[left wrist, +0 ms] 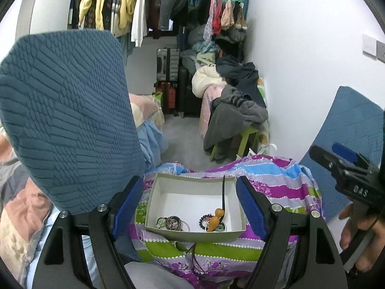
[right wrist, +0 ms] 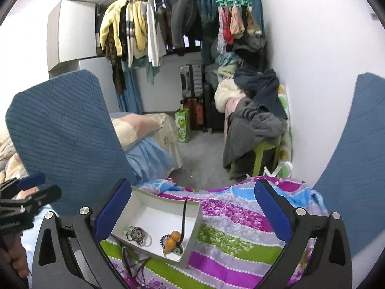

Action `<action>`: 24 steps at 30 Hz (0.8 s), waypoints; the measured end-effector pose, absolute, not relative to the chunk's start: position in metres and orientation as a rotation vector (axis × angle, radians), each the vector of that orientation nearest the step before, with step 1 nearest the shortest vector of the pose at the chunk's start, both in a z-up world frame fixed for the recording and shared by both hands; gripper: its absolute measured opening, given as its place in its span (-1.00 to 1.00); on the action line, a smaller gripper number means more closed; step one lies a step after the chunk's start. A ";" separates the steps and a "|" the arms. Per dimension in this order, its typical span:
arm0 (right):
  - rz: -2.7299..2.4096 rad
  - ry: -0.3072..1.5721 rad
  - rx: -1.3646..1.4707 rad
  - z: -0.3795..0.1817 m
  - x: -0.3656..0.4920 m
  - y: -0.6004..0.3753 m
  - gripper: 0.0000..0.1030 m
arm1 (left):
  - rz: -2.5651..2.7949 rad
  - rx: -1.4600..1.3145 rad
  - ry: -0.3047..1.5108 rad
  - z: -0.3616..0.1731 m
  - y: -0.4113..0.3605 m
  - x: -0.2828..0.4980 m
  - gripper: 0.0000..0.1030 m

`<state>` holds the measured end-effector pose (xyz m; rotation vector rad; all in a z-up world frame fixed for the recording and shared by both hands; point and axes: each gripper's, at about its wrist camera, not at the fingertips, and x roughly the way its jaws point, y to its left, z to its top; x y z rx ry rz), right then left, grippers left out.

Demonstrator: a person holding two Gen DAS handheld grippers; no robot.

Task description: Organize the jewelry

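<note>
Both your grippers, left [left wrist: 190,207] and right [right wrist: 190,214], hang empty with jaws apart, box [left wrist: 192,192] with jewelry [left wrist: 172,222] below between them; the cord [left wrist: 223,192] over its wall could snag and tip it.

Matt cardboard box [left wrist: 192,192] on printed cotton cloth [left wrist: 276,183]; glossy wooden pendant [left wrist: 215,219].

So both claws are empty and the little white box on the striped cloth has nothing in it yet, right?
Not quite. Both claws, left and right, are empty, but the white box on the striped cloth already holds bracelets and an orange pendant, as the left wrist view shows.
</note>
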<state>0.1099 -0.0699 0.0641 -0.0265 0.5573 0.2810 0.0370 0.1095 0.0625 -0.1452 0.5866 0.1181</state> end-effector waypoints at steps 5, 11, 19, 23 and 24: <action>0.250 0.542 -0.029 0.068 0.082 -0.079 1.00 | 0.173 -0.124 0.586 0.072 0.104 0.020 0.55; 0.235 0.537 -0.034 0.061 0.057 -0.082 1.00 | 0.172 -0.124 0.594 0.070 0.099 0.008 0.55; 0.208 0.598 -0.031 0.031 0.040 -0.090 1.00 | 0.143 -0.138 0.630 0.048 0.092 0.005 0.55; 0.196 0.629 -0.027 0.020 0.035 -0.094 0.99 | 0.142 -0.122 0.657 0.037 0.088 0.005 0.55; 0.192 0.629 -0.025 0.018 0.033 -0.095 1.00 | 0.139 -0.122 0.660 0.034 0.087 0.005 0.55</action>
